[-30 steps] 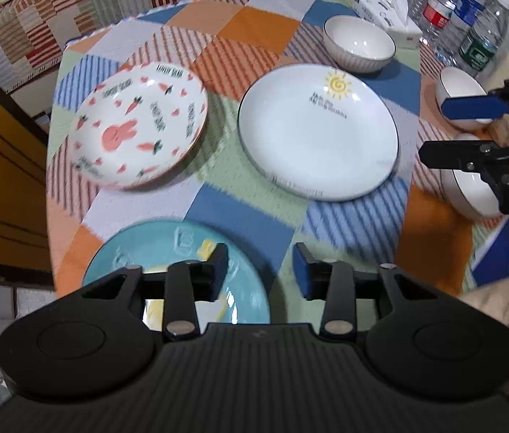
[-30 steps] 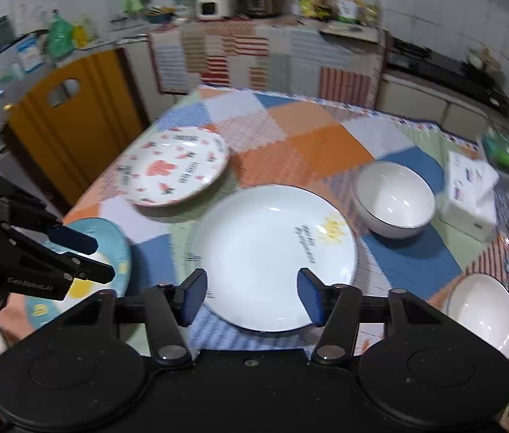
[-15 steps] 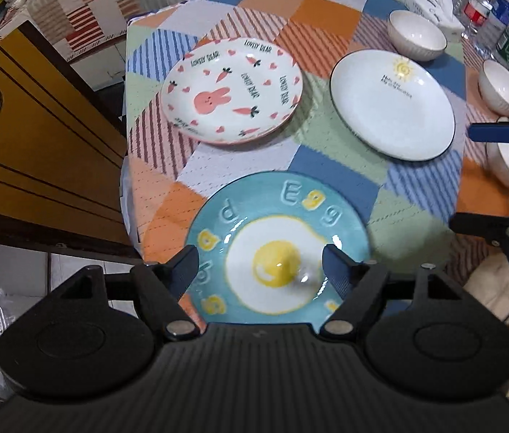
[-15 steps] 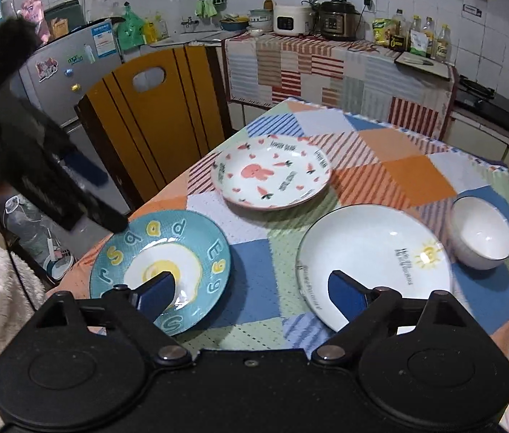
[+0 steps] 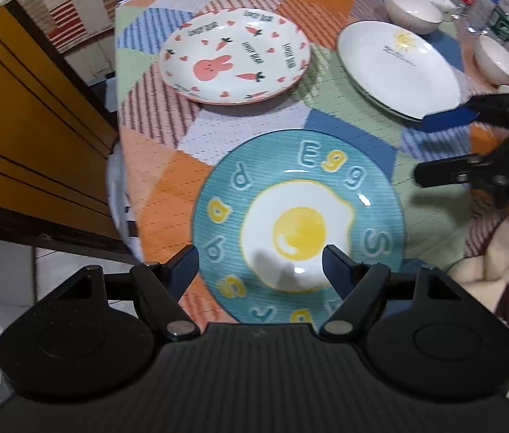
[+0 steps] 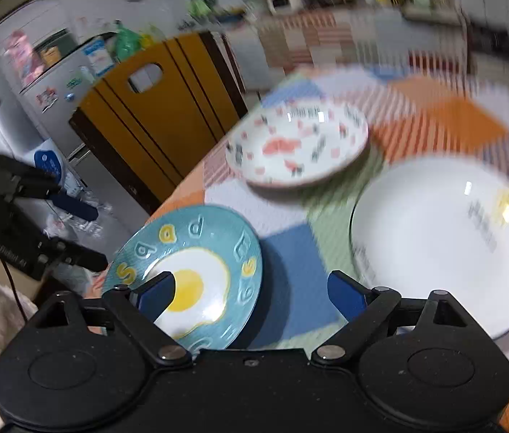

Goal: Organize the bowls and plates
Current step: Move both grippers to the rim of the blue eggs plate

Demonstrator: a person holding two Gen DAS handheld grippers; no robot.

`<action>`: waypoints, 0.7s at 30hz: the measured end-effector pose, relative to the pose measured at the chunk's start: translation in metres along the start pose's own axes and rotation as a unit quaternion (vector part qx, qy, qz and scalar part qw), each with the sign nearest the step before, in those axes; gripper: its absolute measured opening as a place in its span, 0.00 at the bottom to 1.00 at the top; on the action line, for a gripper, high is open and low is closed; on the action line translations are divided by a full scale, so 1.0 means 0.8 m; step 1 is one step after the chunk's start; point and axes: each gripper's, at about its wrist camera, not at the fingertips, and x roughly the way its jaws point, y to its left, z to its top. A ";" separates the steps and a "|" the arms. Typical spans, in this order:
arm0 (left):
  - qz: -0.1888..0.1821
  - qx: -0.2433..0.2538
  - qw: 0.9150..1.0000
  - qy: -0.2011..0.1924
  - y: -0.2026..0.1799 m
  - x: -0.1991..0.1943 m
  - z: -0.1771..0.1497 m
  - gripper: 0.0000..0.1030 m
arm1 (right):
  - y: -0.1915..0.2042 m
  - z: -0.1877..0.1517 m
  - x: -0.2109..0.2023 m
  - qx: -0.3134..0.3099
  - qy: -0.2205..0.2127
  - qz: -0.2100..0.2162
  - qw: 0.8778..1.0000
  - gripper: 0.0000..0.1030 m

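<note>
Teal egg plate (image 5: 297, 223) — bare | rabbit plate (image 5: 234, 61) — bare | white plate (image 5: 398, 68) — bare

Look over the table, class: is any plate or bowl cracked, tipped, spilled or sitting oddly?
Mostly no. The egg plate sits close to the table's near edge. The rabbit plate, white sun plate and the bowls rest flat, unbroken and empty. Both grippers are open, holding nothing.

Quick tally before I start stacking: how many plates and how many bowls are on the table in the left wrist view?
Plates: 3: egg plate, rabbit plate, sun plate
Bowls: 2 in plain sight: far bowl, right bowl
Total: 5
A white sliver beside the right gripper may be another bowl; too hidden to count.
</note>
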 end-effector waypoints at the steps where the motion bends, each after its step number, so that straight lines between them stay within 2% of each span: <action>1: -0.002 0.003 1.000 0.001 -0.001 0.001 0.000 0.73 | -0.003 0.000 0.004 0.020 0.010 0.006 1.000 0.91; 3: -0.007 0.000 1.000 0.007 0.000 0.005 0.002 0.72 | -0.002 -0.004 0.013 0.034 0.028 0.020 0.999 0.91; 8: -0.009 -0.027 0.999 0.035 0.025 0.034 0.001 0.68 | 0.006 -0.011 0.034 0.013 0.059 0.009 0.998 0.84; 11: -0.011 -0.039 0.998 0.050 0.038 0.052 -0.003 0.61 | 0.003 -0.015 0.051 0.017 0.078 0.014 0.997 0.81; 13: 0.002 -0.056 0.997 0.059 0.045 0.059 -0.007 0.60 | 0.003 -0.018 0.061 0.019 0.088 0.015 0.996 0.76; 15: -0.005 -0.081 0.995 0.059 0.051 0.061 -0.012 0.60 | 0.002 -0.017 0.065 0.020 0.094 0.026 0.995 0.68; 19: -0.006 -0.098 0.993 0.068 0.054 0.072 -0.019 0.47 | 0.002 -0.019 0.070 0.031 0.098 0.035 0.994 0.66; 21: -0.005 -0.100 0.992 0.077 0.053 0.079 -0.022 0.38 | -0.002 -0.020 0.075 0.046 0.103 0.039 0.993 0.58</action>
